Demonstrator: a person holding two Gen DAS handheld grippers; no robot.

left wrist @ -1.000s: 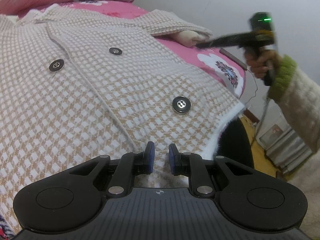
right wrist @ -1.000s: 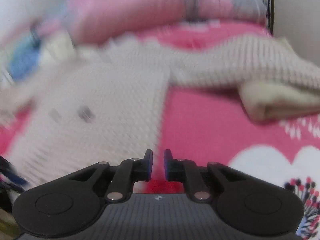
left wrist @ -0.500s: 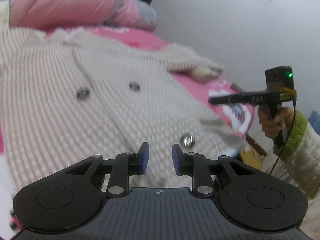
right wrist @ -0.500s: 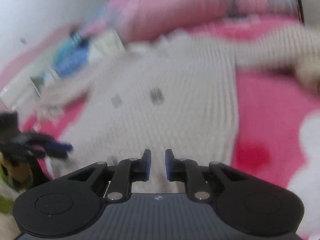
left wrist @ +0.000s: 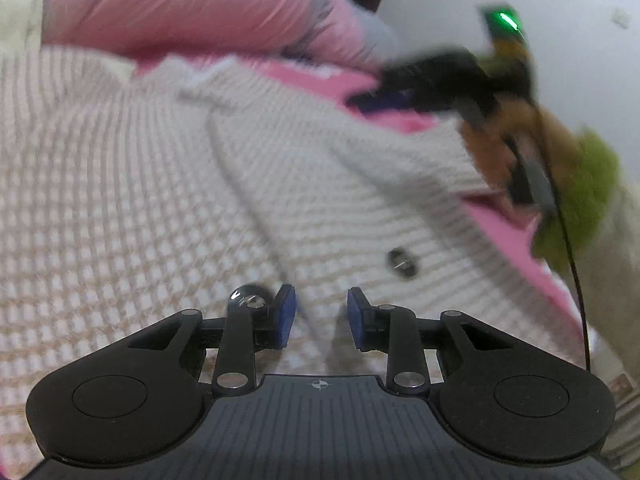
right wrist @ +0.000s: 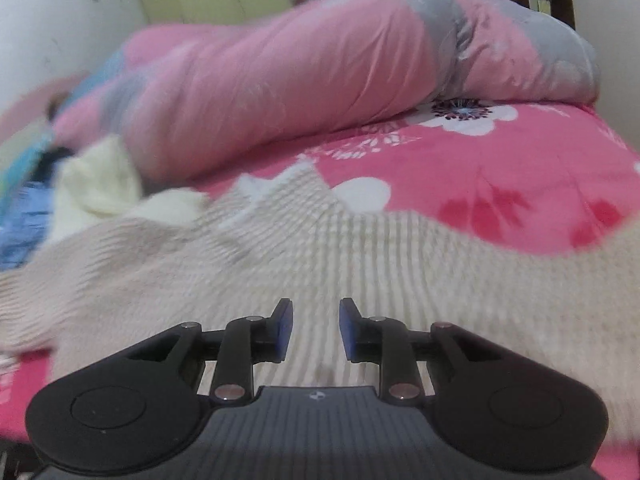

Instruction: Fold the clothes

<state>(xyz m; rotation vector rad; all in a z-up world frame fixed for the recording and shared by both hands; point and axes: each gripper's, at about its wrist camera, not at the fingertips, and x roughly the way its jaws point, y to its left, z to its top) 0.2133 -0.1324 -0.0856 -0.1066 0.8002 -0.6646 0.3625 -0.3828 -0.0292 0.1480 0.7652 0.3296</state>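
- Coat (left wrist: 152, 184) lies spread on the bed (right wrist: 500, 168); left tool (left wrist: 318, 316) and right tool (right wrist: 314, 328) both slightly spread, just opening, nothing between the jaws
- Narrow gape may pinch one layer; fold skews
- Button (left wrist: 402, 262) could snag

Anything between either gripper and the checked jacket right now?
Nothing visible. The left gripper and right gripper are both open directly over the jacket, with nothing between their blue pads.

left gripper (left wrist: 319, 316): jaws apart, just been opening, nothing between | coat (left wrist: 140, 200): spread beneath and ahead | button (left wrist: 403, 261): ahead-right | right gripper (left wrist: 400, 96): blurred, far ahead-right
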